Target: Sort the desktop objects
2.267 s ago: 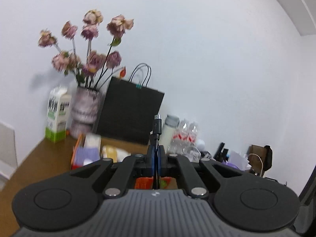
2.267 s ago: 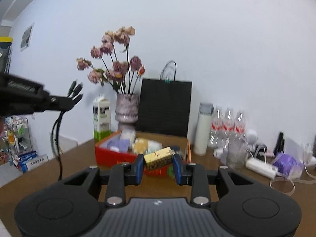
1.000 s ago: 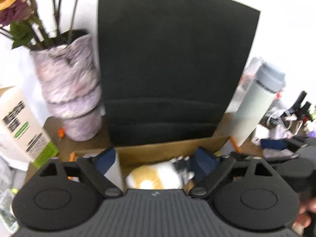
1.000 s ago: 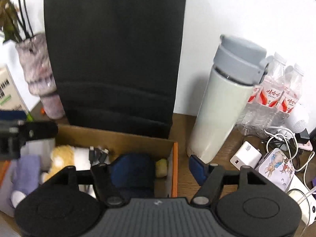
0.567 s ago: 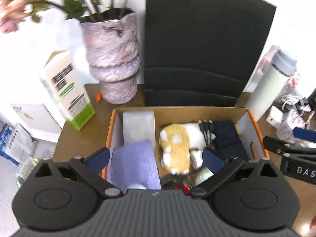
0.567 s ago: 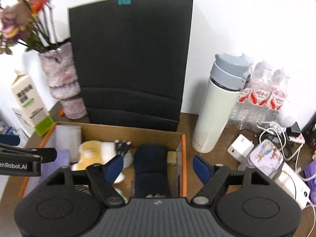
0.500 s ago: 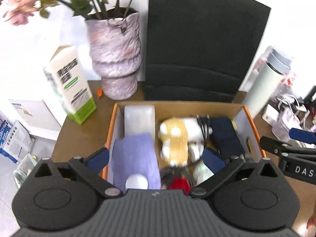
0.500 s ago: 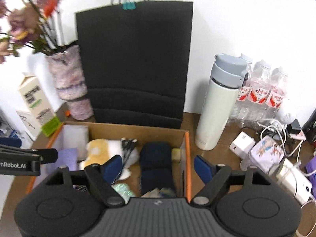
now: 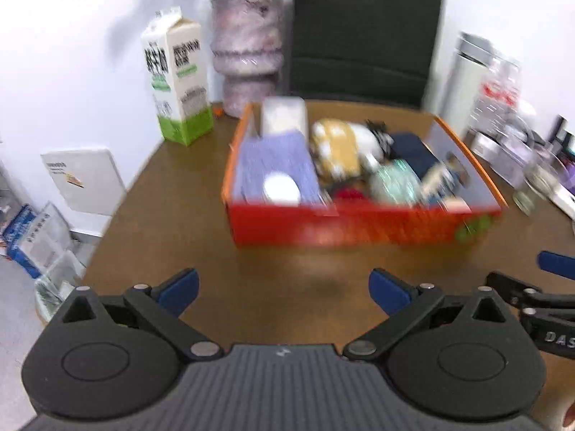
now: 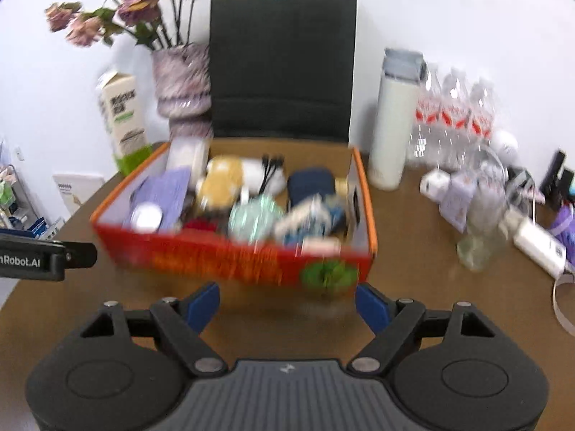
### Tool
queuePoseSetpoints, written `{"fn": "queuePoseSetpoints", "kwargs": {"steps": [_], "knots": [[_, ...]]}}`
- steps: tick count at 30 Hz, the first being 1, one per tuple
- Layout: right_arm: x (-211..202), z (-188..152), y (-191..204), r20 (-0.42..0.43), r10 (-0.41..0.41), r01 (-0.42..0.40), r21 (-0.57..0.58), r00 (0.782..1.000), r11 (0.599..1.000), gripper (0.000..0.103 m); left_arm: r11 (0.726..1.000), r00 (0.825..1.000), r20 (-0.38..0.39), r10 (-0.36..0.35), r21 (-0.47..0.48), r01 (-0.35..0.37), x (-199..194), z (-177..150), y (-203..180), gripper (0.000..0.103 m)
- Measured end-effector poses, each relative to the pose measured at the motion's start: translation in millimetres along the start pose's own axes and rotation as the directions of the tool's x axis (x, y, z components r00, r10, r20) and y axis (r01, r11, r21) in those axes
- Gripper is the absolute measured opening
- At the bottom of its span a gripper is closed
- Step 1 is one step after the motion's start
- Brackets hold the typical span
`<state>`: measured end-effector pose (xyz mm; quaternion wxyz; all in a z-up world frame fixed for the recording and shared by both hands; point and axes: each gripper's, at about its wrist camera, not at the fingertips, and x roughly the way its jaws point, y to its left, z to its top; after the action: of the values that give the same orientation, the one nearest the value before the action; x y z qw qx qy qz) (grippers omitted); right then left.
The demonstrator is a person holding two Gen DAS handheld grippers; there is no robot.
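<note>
From the left wrist, we see our left gripper [image 9: 284,289] spread wide and empty above the brown table [image 9: 172,215], the filled red box [image 9: 359,224] beyond. From the right wrist, our right gripper [image 10: 287,305], jaws opening, holds nothing before that box [image 10: 230,260].

At my twelve o'clock a black paper bag [image 10: 283,64] stands against the white wall. At eleven sits a mottled purple vase [image 10: 182,86] of dried pink flowers [image 10: 125,3], with a green-and-white milk carton [image 9: 178,75] at ten. At one stands a white flask with a grey lid [image 10: 393,115], shrink-wrapped water bottles [image 10: 454,115] just beside it. Everything rests on my brown table [image 9: 172,222].
</note>
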<state>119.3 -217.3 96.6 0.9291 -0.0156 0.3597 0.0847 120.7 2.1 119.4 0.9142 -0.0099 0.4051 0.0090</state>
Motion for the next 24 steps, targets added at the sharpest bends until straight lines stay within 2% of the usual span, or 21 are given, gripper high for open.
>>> {"fn": "queuePoseSetpoints", "kwargs": {"steps": [2, 7, 12, 15, 18, 24], "knots": [[-11, -26, 4, 0.012, -0.003, 0.004, -0.010, 1.000, 1.000, 0.082, 1.000, 1.000, 0.007, -0.024, -0.004, 0.024, -8, -26, 0, 0.103], [-38, -97, 16, 0.071, -0.042, 0.045, -0.047, 0.997, 0.998, 0.085, 1.000, 0.998, 0.053, -0.022, -0.008, 0.022, -22, -93, -7, 0.103], [-54, -143, 27, 0.066, -0.044, 0.045, -0.009, 0.997, 0.999, 0.085, 0.999, 0.998, 0.067, -0.012, 0.039, 0.010, -31, -145, -20, 0.103], [-63, -156, 32, 0.080, -0.060, 0.059, 0.012, 0.995, 0.998, 0.085, 1.000, 0.997, 0.069, -0.022, 0.021, 0.020, -40, -167, -19, 0.103], [-72, -164, 32, 0.094, -0.042, 0.038, 0.052, 0.995, 0.998, 0.087, 1.000, 0.998, 0.065, -0.026, 0.010, 0.026, -47, -185, -16, 0.103], [-61, -165, 36, 0.085, -0.068, 0.065, 0.039, 0.994, 0.997, 0.087, 1.000, 0.997, 0.072, 0.005, 0.031, -0.007, -38, -182, -15, 0.103]]}}
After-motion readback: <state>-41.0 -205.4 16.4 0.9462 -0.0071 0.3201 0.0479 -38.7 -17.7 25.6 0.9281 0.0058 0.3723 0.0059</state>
